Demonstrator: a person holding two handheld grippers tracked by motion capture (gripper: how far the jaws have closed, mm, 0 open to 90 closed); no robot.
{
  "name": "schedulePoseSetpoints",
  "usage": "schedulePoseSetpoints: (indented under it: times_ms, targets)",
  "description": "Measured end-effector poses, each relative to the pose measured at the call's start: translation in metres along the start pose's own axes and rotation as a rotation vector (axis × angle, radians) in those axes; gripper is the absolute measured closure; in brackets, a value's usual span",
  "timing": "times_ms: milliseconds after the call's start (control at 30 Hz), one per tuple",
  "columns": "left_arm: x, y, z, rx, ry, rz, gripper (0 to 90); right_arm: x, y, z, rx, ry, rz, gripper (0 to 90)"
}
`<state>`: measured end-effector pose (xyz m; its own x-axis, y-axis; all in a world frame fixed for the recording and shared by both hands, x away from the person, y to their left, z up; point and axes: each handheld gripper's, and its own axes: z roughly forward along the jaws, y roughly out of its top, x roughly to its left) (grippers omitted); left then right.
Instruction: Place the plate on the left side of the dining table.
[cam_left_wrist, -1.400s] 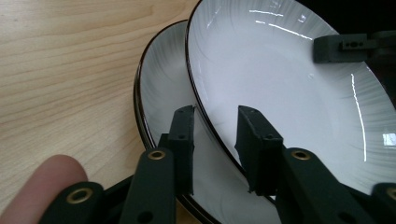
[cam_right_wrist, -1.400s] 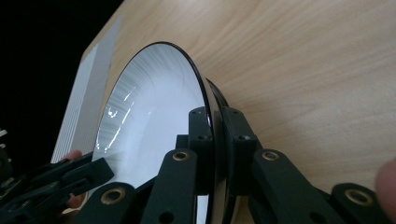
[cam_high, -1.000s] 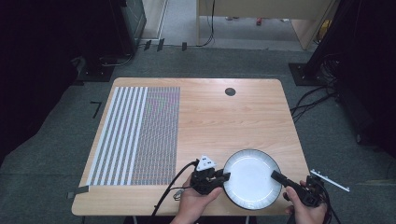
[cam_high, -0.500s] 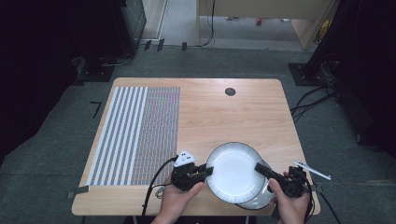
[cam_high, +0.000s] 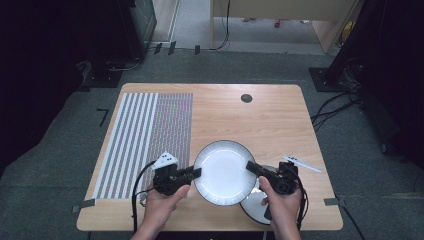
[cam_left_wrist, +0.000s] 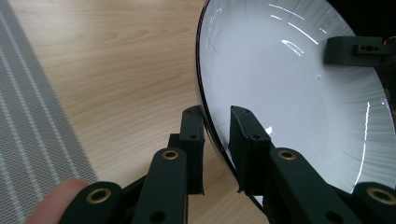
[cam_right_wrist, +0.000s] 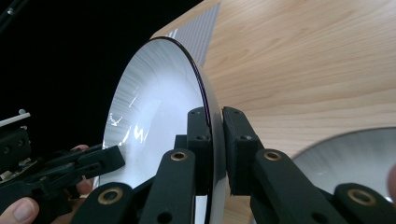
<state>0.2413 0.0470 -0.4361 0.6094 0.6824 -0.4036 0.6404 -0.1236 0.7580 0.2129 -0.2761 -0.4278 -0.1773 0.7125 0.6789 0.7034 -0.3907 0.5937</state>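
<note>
A white plate (cam_high: 224, 172) hangs between the two claws, clear of the tabletop (cam_high: 270, 120) at its near edge. The left claw (cam_high: 194, 173) pinches the rim at the plate's 9 o'clock; in the left gripper view its jaws straddle that rim, one on the face and one on the underside. The right claw (cam_high: 251, 167) is clamped on the rim at about 3 o'clock, with both jaws pressed tight against the thin edge in the right gripper view. So the plate lies straight between the hands, neither nearer than the other, and its line of support runs left to right across the person.

A second plate (cam_high: 256, 204) rests flat on the tabletop at about 5 o'clock from the held one, partly under its edge and beneath the right hand (cam_high: 281, 206). The striped mat (cam_high: 145, 135) lies at roughly 10 o'clock, well apart. Any carry, I judge, needs both hands moving together, or the rim will twist in one grip.
</note>
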Motion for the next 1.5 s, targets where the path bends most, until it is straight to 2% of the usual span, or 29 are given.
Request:
schedulePoseSetpoints:
  times_ms: [33,100,200,233,267,400,433,700,733,800,900,933,967,1033,1067,1200,1267,1300,1333,1367,1400,1433,1467,1500]
  targets:
    - [0.008,0.003,-0.008,-0.01,0.01,-0.008,76.5,0.004,0.0,0.005,0.002,0.007,0.001,82.5]
    - [0.01,0.004,-0.01,-0.015,0.014,-0.013,77.0,0.007,0.0,0.009,0.004,0.011,0.003,82.4]
    - [0.025,0.008,-0.023,-0.035,0.03,-0.034,77.7,0.02,0.002,0.024,0.008,0.025,0.003,82.4]
    - [0.025,0.008,-0.023,-0.035,0.03,-0.034,77.9,0.02,0.002,0.024,0.008,0.025,0.003,82.4]
    - [0.033,0.011,-0.03,-0.049,0.042,-0.05,78.1,0.027,0.003,0.033,0.015,0.033,0.001,82.4]
    - [0.043,0.015,-0.039,-0.066,0.06,-0.067,78.9,0.036,0.004,0.046,0.021,0.046,0.006,82.4]
    - [0.051,0.017,-0.044,-0.076,0.07,-0.075,79.0,0.042,0.005,0.055,0.026,0.052,0.008,82.4]
    - [0.08,0.023,-0.065,-0.081,0.113,-0.113,79.6,0.061,0.008,0.088,0.057,0.076,0.01,82.4]
    - [0.082,0.023,-0.067,-0.082,0.12,-0.115,79.6,0.067,0.008,0.1,0.067,0.083,0.013,82.4]
    - [0.09,0.024,-0.072,-0.081,0.138,-0.119,79.3,0.068,0.008,0.105,0.068,0.085,0.011,82.3]
    - [0.106,0.026,-0.083,-0.079,0.175,-0.133,79.4,0.078,0.007,0.128,0.094,0.1,0.024,82.4]
    - [0.106,0.026,-0.083,-0.079,0.175,-0.133,79.5,0.08,0.006,0.134,0.1,0.104,0.028,82.5]
    - [0.116,0.028,-0.088,-0.074,0.189,-0.143,79.7,0.083,0.005,0.141,0.106,0.104,0.031,82.6]
    - [0.12,0.029,-0.09,-0.072,0.196,-0.147,80.0,0.086,0.004,0.146,0.111,0.105,0.034,82.6]
    - [0.127,0.03,-0.092,-0.071,0.205,-0.157,80.3,0.091,0.003,0.159,0.121,0.102,0.033,82.7]
    - [0.15,0.034,-0.096,-0.076,0.242,-0.185,80.6,0.098,0.002,0.178,0.13,0.1,0.033,82.7]
    - [0.158,0.035,-0.097,-0.079,0.264,-0.192,80.6,0.102,0.002,0.19,0.13,0.096,0.031,82.8]
    - [0.158,0.035,-0.097,-0.079,0.264,-0.192,80.5,0.102,0.002,0.19,0.13,0.096,0.031,82.8]
    - [0.163,0.036,-0.097,-0.079,0.282,-0.197,80.3,0.105,0.001,0.203,0.142,0.095,0.055,82.6]
    - [0.168,0.037,-0.096,-0.076,0.292,-0.205,80.3,0.105,0.001,0.203,0.142,0.095,0.055,82.6]
    - [0.18,0.038,-0.095,-0.067,0.302,-0.224,80.3,0.104,0.0,0.216,0.164,0.102,0.101,82.4]
    - [0.18,0.038,-0.095,-0.067,0.302,-0.224,80.3,0.104,0.0,0.223,0.178,0.098,0.113,82.5]
    - [0.192,0.04,-0.092,-0.042,0.314,-0.238,80.3,0.103,-0.001,0.23,0.184,0.093,0.122,82.6]
    - [0.192,0.04,-0.092,-0.042,0.314,-0.238,80.3,0.103,-0.001,0.23,0.184,0.093,0.122,82.6]
